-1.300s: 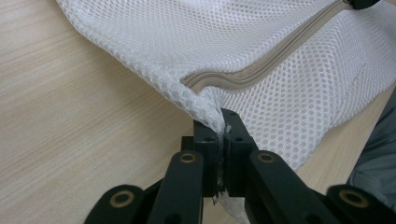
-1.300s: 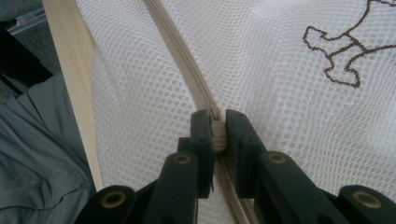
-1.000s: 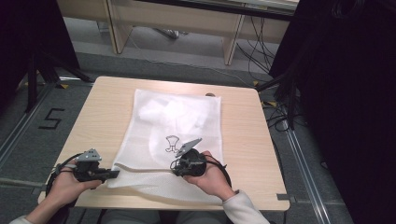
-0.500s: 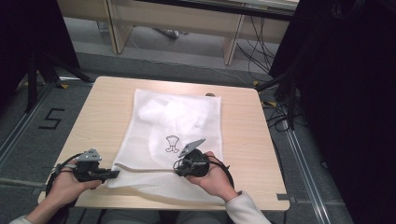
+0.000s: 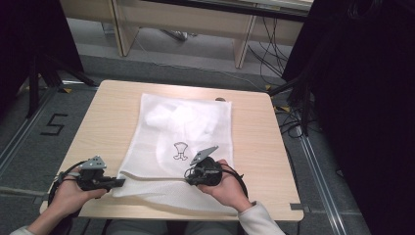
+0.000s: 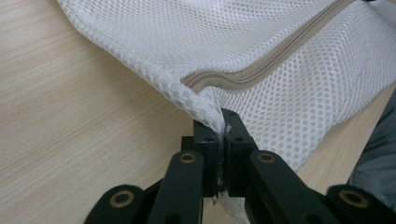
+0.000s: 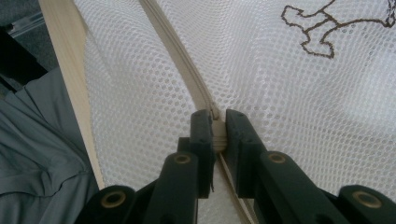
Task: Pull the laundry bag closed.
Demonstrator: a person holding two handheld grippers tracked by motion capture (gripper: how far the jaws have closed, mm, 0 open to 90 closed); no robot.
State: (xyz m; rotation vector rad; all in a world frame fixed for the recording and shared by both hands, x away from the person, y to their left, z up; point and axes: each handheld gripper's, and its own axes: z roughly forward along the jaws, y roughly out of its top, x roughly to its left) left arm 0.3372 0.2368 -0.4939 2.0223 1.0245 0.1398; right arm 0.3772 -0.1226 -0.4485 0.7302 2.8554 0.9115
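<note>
Pinning mesh bag [image 5: 186, 142] corner in clamped left gripper [image 6: 219, 140], bracing while right gripper [image 7: 216, 128], closed, grips zipper pull [image 7: 217, 130]

Wooden table [image 5: 117, 112], floor cables [image 5: 274, 54]

1. My left hand [image 5: 68, 193] holds the left gripper [image 5: 117, 182] low at the near left, pointing right, its jaws pressed together on a pinch of mesh.
2. My right hand [image 5: 226, 186] holds the right gripper [image 5: 190, 175] near the middle, pointing left, jaws clamped on a zipper strip.
3. Both forearms enter from the bottom edge.
</note>
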